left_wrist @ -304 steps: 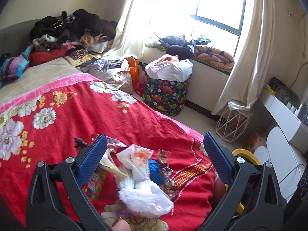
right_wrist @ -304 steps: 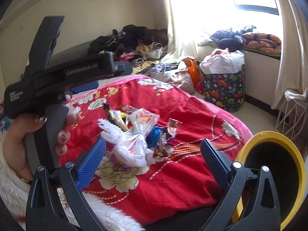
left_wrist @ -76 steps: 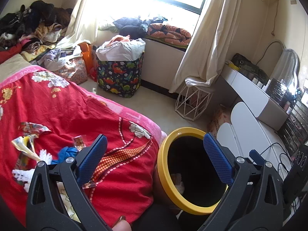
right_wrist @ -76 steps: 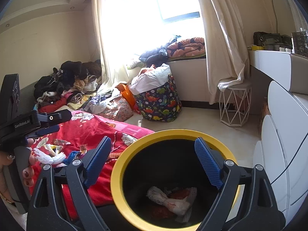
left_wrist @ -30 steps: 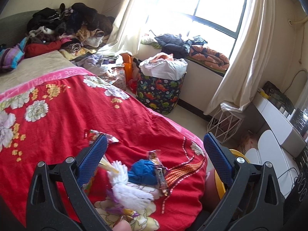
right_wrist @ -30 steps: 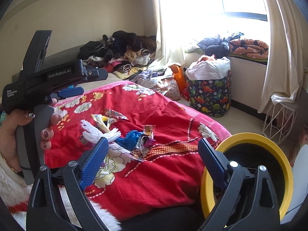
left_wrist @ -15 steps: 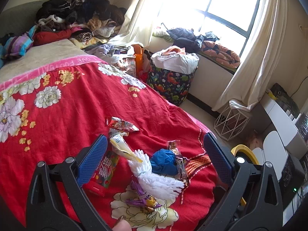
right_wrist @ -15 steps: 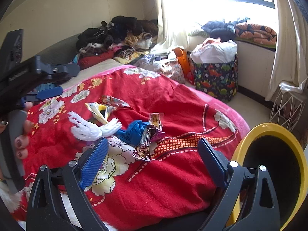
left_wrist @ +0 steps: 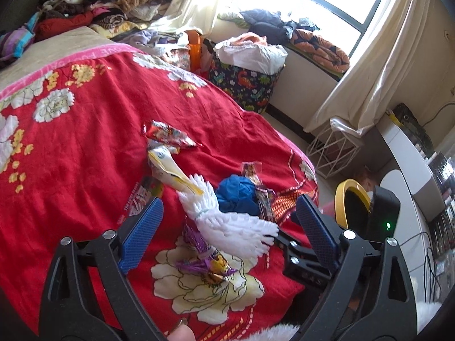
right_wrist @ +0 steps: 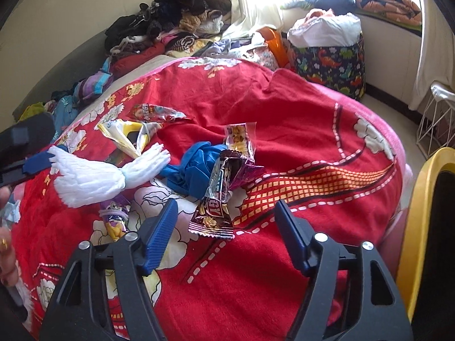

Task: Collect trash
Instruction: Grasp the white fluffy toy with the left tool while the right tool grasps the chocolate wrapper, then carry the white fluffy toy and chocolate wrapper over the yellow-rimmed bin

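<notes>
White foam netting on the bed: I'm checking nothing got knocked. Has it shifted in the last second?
No. The white foam netting still lies beside the blue crumpled wad on the same white flower print; only the cameras moved closer.

I read "LOVE FOOT…" on the blanket's pink border (left_wrist: 93, 52) at its far edge; wrapper print stays illegible.

Trash heaped on red blanket (right_wrist: 298, 119): white foam net (right_wrist: 93, 176) lying flat, pinched mid; crumpled blue glove (right_wrist: 196, 167) just right of it; brown wrapper (right_wrist: 216, 213) w/ clear wrapper (right_wrist: 240, 139) above, touching glove; yellow-white packet (right_wrist: 128, 133) & red wrapper (right_wrist: 155, 113) behind; purple wrapper (right_wrist: 115, 218) under net. Yellow-rim bin (right_wrist: 415, 227) beside bed, rt edge
</notes>
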The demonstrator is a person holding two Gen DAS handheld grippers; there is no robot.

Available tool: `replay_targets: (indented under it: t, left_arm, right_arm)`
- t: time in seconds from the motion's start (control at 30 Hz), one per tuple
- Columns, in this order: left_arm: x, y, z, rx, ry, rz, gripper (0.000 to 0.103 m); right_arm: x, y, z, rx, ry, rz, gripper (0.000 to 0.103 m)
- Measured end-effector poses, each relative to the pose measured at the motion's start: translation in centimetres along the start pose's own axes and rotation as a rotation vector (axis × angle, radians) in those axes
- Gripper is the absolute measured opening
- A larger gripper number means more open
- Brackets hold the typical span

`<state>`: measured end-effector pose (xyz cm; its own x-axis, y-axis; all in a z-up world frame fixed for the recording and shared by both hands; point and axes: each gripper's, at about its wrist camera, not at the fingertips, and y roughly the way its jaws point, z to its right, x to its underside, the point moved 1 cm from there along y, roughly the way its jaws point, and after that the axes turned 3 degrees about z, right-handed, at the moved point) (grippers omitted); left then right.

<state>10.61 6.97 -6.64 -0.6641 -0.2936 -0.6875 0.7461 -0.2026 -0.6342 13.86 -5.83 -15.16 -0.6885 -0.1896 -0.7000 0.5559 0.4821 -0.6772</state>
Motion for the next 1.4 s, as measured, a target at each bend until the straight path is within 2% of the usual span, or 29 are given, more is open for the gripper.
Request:
replay_targets:
  t: [0.13,0.2,0.23,0.5,0.6,0.7,0.87,1.03,1.4]
  left_arm:
    - [0.6,0.8,0.3,0.003,0.002,-0.034,0.082]
    - [0.8,1.1,0.5,0.001,0.011,-0.041,0.081]
    - [0.9,1.2,0.7,-0.002,0.016,-0.043,0.08]
    - [1.8,2.4,1.1,-0.045,0.047,-0.067,0.069]
    - [2.0,2.7,1.0,-0.059,0.045,-0.07,0.061]
    - [2.2,3.1,1.1,-0.069,0.057,-0.081,0.051]
    - [2.4,3.2,1.4,-0.06,0.071,-0.094,0.023]
    - [2.1,2.6,1.8,-0.034,0.076,-0.074,0.01]
    - [0.0,-0.2,2.9,0.059,0.051,0.003,0.007]
  right_arm:
    - [-0.1,1.0,0.4,-0.016,0.023,-0.026,0.05]
    - [-0.1,1.3,0.7,-0.034,0.035,-0.038,0.034]
    - [-0.1,1.4,0.7,-0.042,0.037,-0.04,0.03]
    - [0.4,-0.3,0.7,-0.091,0.054,0.002,0.029]
    - [0.6,-1.3,0.8,-0.094,0.057,0.017,0.03]
    - [0.8,-2.2,1.0,-0.091,0.058,0.028,0.03]
    - [1.1,-3.5,1.3,-0.097,0.07,0.045,0.03]
    - [1.0,-4.6,1.2,-0.112,0.078,0.063,0.03]
    - [0.6,-6.7,0.9,-0.119,0.069,0.11,0.029]
